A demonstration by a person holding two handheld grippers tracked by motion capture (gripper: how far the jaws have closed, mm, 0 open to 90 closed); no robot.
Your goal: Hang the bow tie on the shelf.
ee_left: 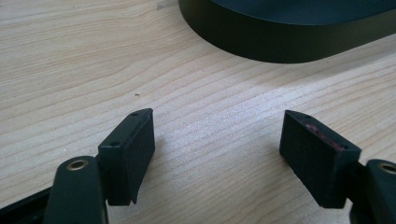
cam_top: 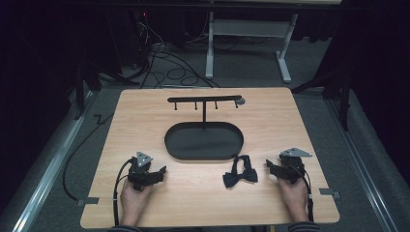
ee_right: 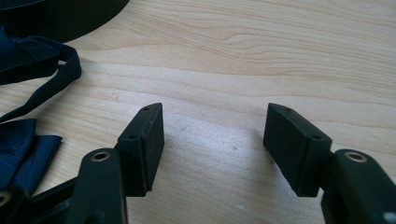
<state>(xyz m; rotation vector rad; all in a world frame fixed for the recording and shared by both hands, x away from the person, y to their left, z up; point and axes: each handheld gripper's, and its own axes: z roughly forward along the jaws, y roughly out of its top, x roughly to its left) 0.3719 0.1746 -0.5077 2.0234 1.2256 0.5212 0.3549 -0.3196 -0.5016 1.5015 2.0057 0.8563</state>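
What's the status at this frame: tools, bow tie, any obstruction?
Left tool open, empty, on table. Right tool open, empty, beside bow tie. Bow tie flat on table, in front of black tray stand. Nothing between right tool and tie.

Wooden table; black oval tray, hook rack, bow tie

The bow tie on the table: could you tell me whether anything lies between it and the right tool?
Nothing visible does. The bow tie lies on bare table just left of the open right tool, with only wood between them.
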